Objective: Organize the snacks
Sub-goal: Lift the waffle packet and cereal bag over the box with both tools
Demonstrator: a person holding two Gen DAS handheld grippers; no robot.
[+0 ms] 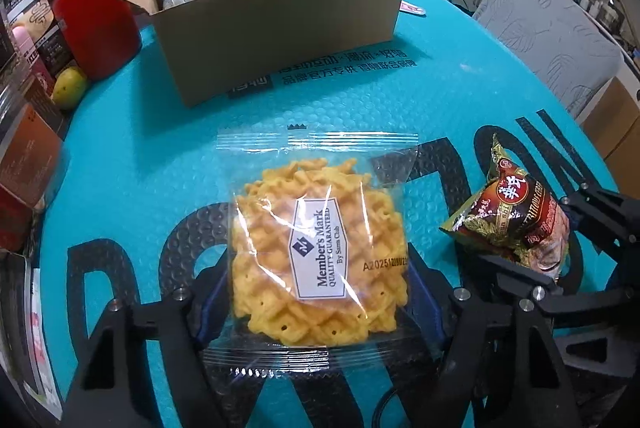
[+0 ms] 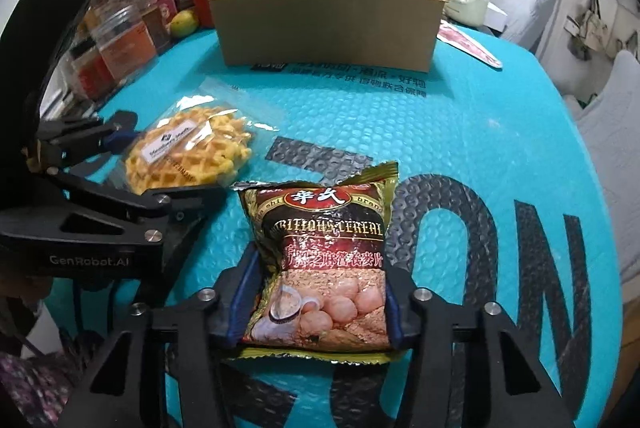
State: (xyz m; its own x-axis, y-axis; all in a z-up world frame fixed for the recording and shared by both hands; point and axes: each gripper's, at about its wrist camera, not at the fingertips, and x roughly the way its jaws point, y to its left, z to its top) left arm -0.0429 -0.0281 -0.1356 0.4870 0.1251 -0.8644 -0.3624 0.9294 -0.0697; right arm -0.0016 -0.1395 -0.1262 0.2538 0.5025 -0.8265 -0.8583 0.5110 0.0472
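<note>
Left tool [image 1: 320, 304] was clamped on the waffle pack [image 1: 320, 256], blue pads squeezing both sides of its clear wrapper down on the teal table [image 1: 460, 100]. Just to its right, the right tool [image 2: 316, 308] had its fingers pinched on a cereal packet [image 2: 324, 264], also low on the table. The open cardboard box [image 2: 328, 28] with snacks inside sat further back.

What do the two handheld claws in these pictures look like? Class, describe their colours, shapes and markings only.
Both are matte black. The left claw and the right claw have angular, skeletal finger arms with triangular cut-outs, round silver bolt heads at the joints, and blue pads on the inner faces. White lettering reading GenRobot.AI marks the left claw's side in the right wrist view, and a thin black cable runs beneath it.
</note>
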